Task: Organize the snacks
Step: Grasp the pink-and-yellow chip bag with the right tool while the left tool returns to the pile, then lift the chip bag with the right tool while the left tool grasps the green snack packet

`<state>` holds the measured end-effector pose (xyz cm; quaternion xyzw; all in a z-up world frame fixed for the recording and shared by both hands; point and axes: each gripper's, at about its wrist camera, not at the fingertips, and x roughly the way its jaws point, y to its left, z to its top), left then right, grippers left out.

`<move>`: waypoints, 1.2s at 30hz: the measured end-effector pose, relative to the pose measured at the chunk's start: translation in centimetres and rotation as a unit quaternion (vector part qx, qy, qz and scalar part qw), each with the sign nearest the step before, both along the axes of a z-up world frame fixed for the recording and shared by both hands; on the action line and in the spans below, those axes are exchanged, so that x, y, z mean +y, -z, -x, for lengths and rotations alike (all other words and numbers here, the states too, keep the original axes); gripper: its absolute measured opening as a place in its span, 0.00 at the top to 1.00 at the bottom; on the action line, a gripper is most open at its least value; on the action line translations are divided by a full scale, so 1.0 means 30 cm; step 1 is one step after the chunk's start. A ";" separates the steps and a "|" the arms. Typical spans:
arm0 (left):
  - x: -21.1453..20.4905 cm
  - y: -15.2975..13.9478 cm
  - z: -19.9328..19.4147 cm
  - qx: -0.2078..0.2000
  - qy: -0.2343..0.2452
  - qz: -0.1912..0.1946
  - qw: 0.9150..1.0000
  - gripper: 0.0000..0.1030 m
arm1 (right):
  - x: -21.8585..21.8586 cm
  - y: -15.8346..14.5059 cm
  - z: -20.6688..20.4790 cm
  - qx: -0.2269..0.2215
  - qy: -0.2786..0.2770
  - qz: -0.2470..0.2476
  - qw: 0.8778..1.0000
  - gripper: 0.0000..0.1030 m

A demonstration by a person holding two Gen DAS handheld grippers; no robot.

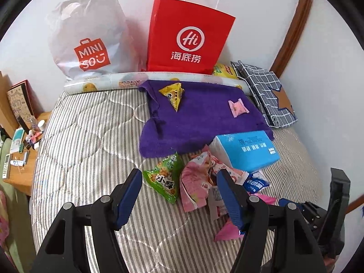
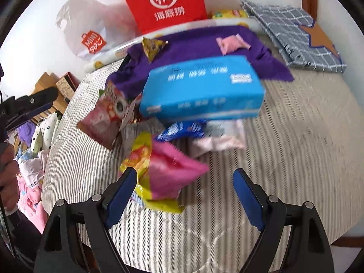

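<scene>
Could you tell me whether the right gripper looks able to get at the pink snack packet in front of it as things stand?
Probably yes: the right gripper is open and empty, and the pink snack packet lies uncovered on top of a yellow packet, just ahead of its fingertips.

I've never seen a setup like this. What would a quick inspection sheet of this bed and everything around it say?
Surface: striped quilted bed cover, with a purple cloth spread on it.
Job's things: yellow triangular snack and pink candy lie on the cloth; green snack packet and pink snack bags are piled near the cloth's front edge.
Clutter: blue tissue pack, checked fabric bag, patterned roll.
Grippers: left gripper open over the pile; right gripper open, a pink packet between its fingers.
Cables: nothing seen.
Surroundings: red paper bag, white shopping bag, bedside table.
</scene>
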<state>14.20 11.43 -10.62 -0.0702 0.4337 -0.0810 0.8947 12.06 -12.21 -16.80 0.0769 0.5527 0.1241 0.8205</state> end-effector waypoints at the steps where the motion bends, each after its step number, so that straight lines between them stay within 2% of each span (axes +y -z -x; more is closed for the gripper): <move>1: 0.002 0.003 0.002 0.000 0.001 0.000 1.000 0.36 | 0.010 0.007 0.005 0.004 0.002 -0.005 1.000 0.17; 5: 0.015 0.023 0.004 0.003 0.002 -0.005 1.000 0.36 | 0.049 0.033 0.011 0.016 0.003 -0.012 1.000 0.17; 13: 0.076 0.064 0.003 0.015 -0.012 0.007 1.000 0.36 | 0.108 0.068 -0.021 0.028 0.004 -0.010 1.000 0.17; 24: 0.100 0.104 -0.002 0.029 -0.020 0.004 0.999 0.36 | 0.117 0.094 -0.047 0.026 0.017 -0.042 0.999 0.16; 27: 0.092 0.111 -0.002 0.032 -0.018 0.000 0.999 0.36 | 0.103 0.092 -0.041 0.023 0.013 -0.056 0.998 0.21; 29: 0.087 0.115 0.000 0.033 -0.018 0.000 0.999 0.36 | 0.092 0.088 -0.038 0.022 0.013 -0.059 0.998 0.27; 36: 0.058 0.120 0.013 0.036 -0.018 -0.007 0.999 0.36 | 0.055 0.053 0.001 0.012 0.000 -0.062 0.998 0.31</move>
